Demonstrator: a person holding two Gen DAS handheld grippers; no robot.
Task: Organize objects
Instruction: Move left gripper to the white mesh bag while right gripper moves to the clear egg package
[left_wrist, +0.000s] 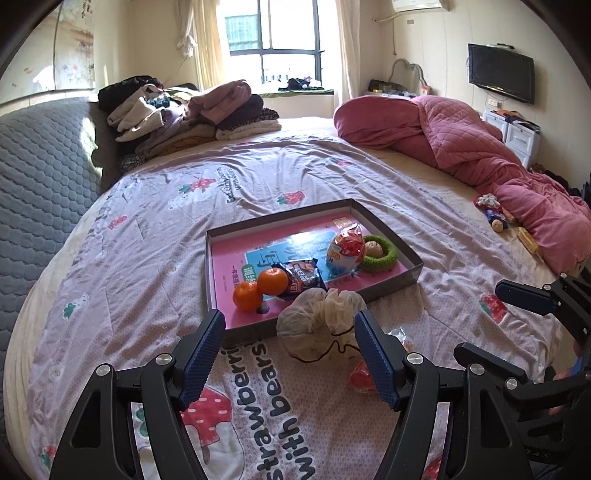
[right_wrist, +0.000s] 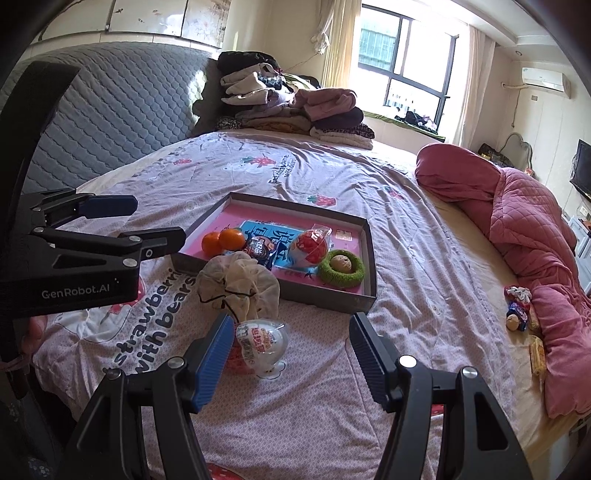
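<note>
Two grippers hover over the bed, both spread wide and pinching nothing; the right gripper (right_wrist: 288, 347) points down at a clear egg-shaped toy capsule (right_wrist: 260, 349) lying on the strawberry bedsheet (right_wrist: 314, 424), just inside its left finger and not touched by the opposite pad; the left gripper (left_wrist: 290, 345) hangs with its fingers either side of a tied white mesh pouch (left_wrist: 317, 323), which lies just ahead of it, apart from both pads.

Beyond the pouch, touching its far side, sits the shallow grey box lid (right_wrist: 364, 295) that serves as the tray; inside it, going away from the right gripper, lie two tangerines (right_wrist: 223, 242) side by side, a dark snack packet (right_wrist: 258, 249), a second red-and-white capsule (right_wrist: 312, 247) and a green crocheted ring (right_wrist: 341, 271) with a small round figure resting in it.

Far to the right of the right gripper, against the pink quilt (right_wrist: 535, 240), a few more small wrapped items (right_wrist: 519, 306) lie loose on the sheet.

Judging by this layout, gathering loose things into the tray is partly done, and the capsule looks like the piece in hand; the next move seems to call for shifting the right gripper leftward to centre the capsule, lowering, and closing gently, since the rounded plastic shell could squirt out sideways; then it should be lifted over the pouch and the tray wall.
</note>
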